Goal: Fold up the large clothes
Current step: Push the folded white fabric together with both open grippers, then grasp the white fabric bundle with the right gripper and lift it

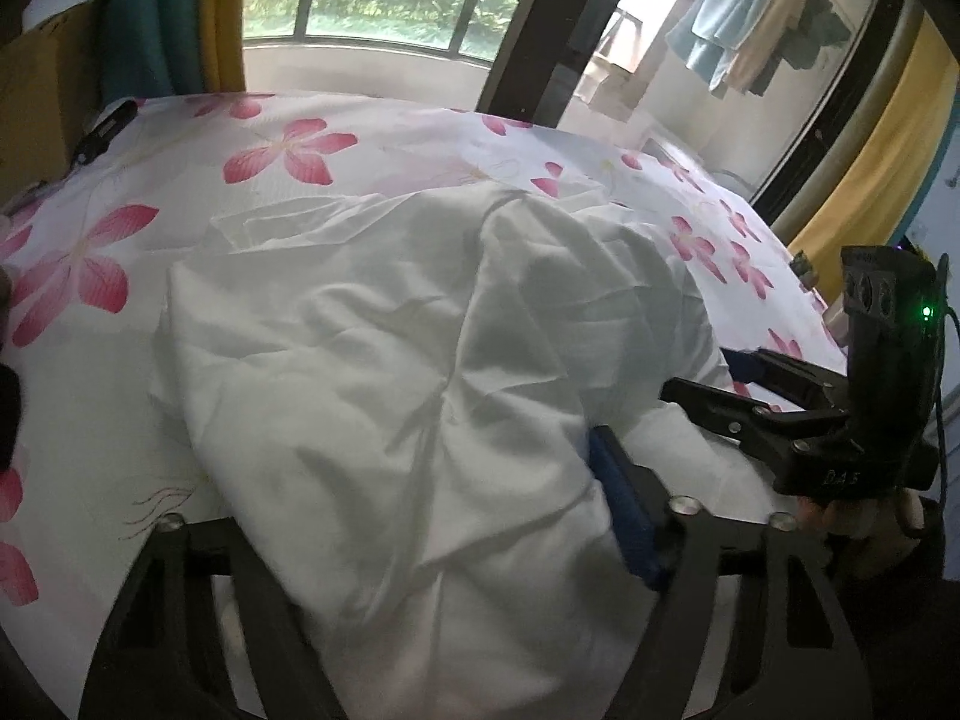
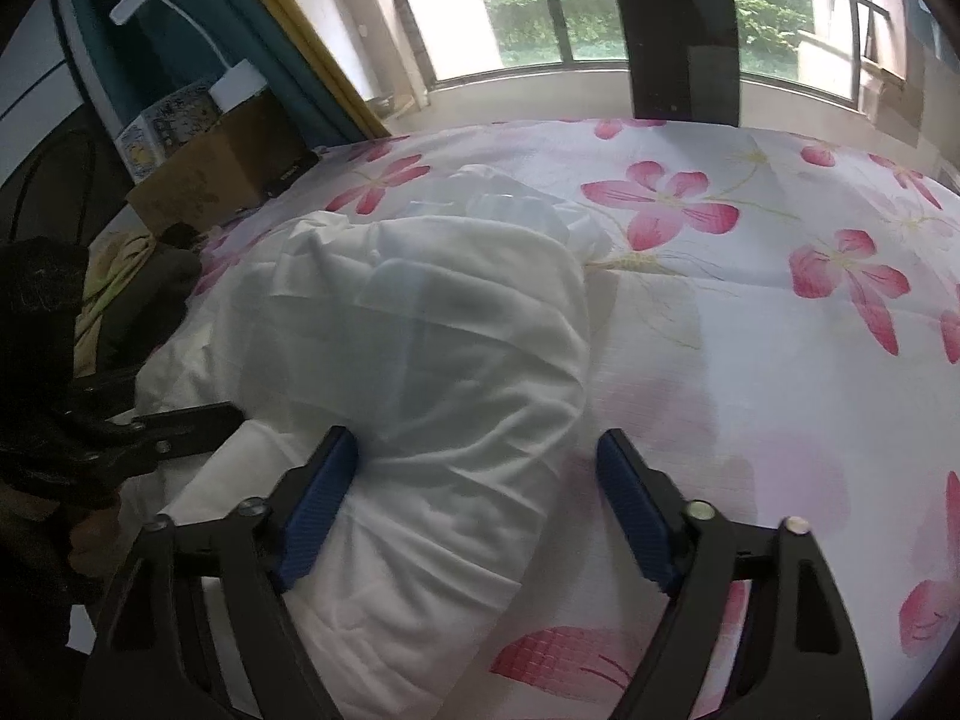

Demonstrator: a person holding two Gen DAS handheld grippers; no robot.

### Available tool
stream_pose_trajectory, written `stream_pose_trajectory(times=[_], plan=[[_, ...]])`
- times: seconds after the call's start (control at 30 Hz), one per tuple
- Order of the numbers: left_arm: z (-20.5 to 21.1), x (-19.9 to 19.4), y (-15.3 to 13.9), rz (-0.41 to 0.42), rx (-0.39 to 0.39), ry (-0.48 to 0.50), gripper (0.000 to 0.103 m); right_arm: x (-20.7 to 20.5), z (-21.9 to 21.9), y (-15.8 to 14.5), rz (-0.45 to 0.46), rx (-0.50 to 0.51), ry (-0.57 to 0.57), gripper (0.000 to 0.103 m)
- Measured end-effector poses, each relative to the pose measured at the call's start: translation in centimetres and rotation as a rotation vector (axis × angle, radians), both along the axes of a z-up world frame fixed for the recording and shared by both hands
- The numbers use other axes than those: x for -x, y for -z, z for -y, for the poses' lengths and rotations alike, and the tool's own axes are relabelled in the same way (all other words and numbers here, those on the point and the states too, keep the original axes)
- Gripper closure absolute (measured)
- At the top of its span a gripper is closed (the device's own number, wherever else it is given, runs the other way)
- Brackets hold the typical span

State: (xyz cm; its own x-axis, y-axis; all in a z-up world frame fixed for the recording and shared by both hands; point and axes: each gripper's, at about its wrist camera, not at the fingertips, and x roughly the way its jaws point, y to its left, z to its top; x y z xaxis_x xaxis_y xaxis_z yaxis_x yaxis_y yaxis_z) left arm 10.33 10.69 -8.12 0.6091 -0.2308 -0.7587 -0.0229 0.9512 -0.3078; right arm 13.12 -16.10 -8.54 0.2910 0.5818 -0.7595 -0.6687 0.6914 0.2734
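A large white garment (image 1: 390,360) lies bunched and creased on the flower-print bed sheet (image 1: 288,150). It is draped across my left gripper (image 1: 444,468): the right blue pad (image 1: 624,510) shows beside the cloth, and the left pad is buried under it. The jaws stand wide. In the right wrist view the same garment (image 2: 432,330) runs up between the fingers of my right gripper (image 2: 474,444), which is open. Its left pad (image 2: 318,504) touches the cloth's side; its right pad (image 2: 636,516) stands clear over the sheet. The two grippers sit side by side at the garment's near edge.
A cardboard box (image 2: 222,168) and a heap of dark and yellow-green clothes (image 2: 138,294) sit at the bed's left side. A black object (image 1: 102,132) lies at the far left corner. Beyond the bed are a barred window (image 2: 540,18) and hanging laundry (image 1: 750,42).
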Motion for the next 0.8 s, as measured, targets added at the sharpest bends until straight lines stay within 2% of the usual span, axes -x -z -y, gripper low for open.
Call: stream_pose_trajectory(times=[0.07, 0.17, 0.4, 0.5, 0.57, 0.8], plan=[[0.2, -0.1, 0.1, 0.006, 0.020, 0.017, 0.047, 0.0, -0.1, 0.1, -0.011, -0.015, 0.002, 0.032], [0.6, -0.3, 0.1, 0.018, 0.033, 0.024, 0.056, 0.2, -0.1, 0.1, -0.014, -0.028, 0.000, 0.035], [1.4, 0.2, -0.1, 0.065, 0.006, -0.002, 0.065, 0.1, 0.1, 0.2, -0.041, -0.072, 0.010, 0.045], [1.6, 0.4, -0.2, 0.079, -0.002, -0.022, 0.069, 0.1, 0.2, 0.3, -0.061, -0.108, 0.024, 0.061], [1.7, 0.5, -0.4, 0.084, -0.009, -0.023, 0.072, 0.2, 0.2, 0.1, -0.059, -0.127, 0.026, 0.068], [1.7, 0.9, -1.9, 0.120, -0.026, -0.015, 0.080, 0.9, 0.2, -1.5, -0.016, -0.154, 0.014, 0.080]])
